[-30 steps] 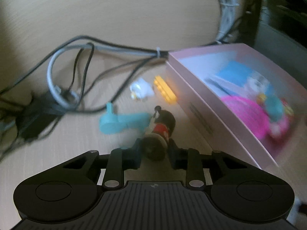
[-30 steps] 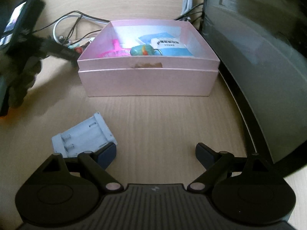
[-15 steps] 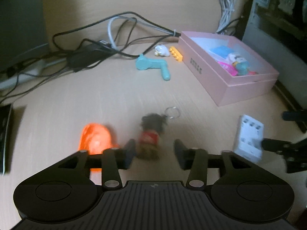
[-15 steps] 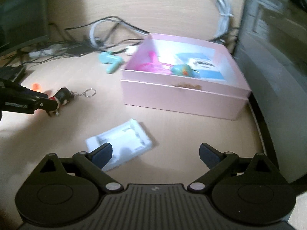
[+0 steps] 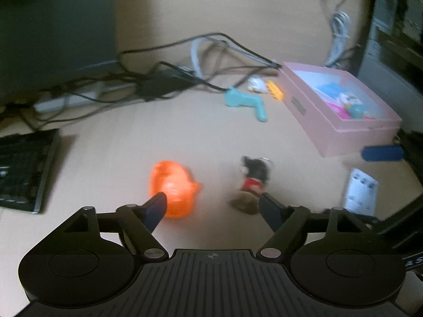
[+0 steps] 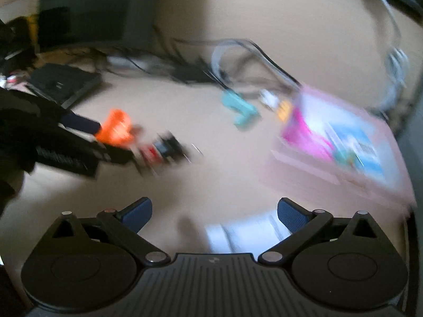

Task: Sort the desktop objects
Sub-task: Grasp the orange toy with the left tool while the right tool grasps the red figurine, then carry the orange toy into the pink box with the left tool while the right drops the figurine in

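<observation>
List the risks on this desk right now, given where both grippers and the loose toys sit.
1. The left gripper is opening right beside the keychain doll; its near finger may nudge the doll.
2. The orange toy sits against the other finger and could get pushed.
3. The right gripper, jaws opening, hangs over the white battery holder; blur suggests fast motion, so a misgrab seems possible.

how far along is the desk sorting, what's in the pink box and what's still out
Partly done. The pink box already holds several small things, including a pink item and a blue card. Nothing is in hand: the left gripper jaws are opening with the keychain doll lying loose on the desk between them. Still out: orange toy, teal toy, yellow brick, white battery holder.
</observation>
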Demonstrator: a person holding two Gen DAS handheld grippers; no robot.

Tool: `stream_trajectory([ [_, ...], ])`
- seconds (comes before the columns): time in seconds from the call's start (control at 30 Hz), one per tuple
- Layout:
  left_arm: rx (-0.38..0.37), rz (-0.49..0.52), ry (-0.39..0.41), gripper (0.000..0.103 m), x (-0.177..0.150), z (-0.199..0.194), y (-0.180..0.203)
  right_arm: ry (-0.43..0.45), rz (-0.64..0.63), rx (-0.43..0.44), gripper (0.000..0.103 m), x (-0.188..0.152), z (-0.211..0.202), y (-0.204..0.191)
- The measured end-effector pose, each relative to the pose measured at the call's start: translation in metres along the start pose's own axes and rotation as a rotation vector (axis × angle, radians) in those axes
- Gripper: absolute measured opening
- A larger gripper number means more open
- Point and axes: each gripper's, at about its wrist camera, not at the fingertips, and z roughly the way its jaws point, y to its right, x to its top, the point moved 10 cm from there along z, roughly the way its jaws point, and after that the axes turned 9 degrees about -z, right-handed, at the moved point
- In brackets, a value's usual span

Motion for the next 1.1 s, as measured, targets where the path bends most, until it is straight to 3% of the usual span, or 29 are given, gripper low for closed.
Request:
stream_trajectory([
  [0.13, 0.081, -0.070, 0.019, 0.086, 0.003, -0.010, -0.036, 0.047, -0.150, 0.066, 0.098, 0.031, 0.029, -0.034],
  [0.3, 0.138, -0.162, 0.002, 0.087, -0.007, -0.017, -0.073, -0.015, -0.164, 0.152, 0.090, 0.042, 0.077, -0.051],
  [0.37, 0.136, -0.177, -0.006, 0.087, -0.011, -0.018, -0.078, -0.075, -0.115, 0.187, 0.069, 0.039, 0.092, -0.048],
  [0.43, 0.121, -0.177, -0.012, 0.089, -0.014, -0.016, -0.076, -0.086, -0.053, 0.232, 0.065, 0.040, 0.091, -0.044],
  [0.63, 0.072, -0.100, -0.017, 0.089, -0.003, 0.008, -0.045, -0.055, 0.008, 0.237, 0.065, 0.030, 0.048, -0.029],
  [0.8, 0.098, -0.050, -0.026, 0.085, 0.008, 0.037, -0.031, -0.057, 0.084, 0.200, 0.065, 0.005, 0.003, -0.006],
  [1.0, 0.136, 0.008, -0.042, 0.056, 0.008, 0.055, -0.031, -0.092, 0.152, 0.092, 0.065, -0.038, -0.041, 0.024],
  [1.1, 0.109, 0.059, -0.046, 0.053, 0.004, 0.049, -0.023, -0.088, 0.212, 0.042, 0.065, -0.052, -0.061, 0.038],
])
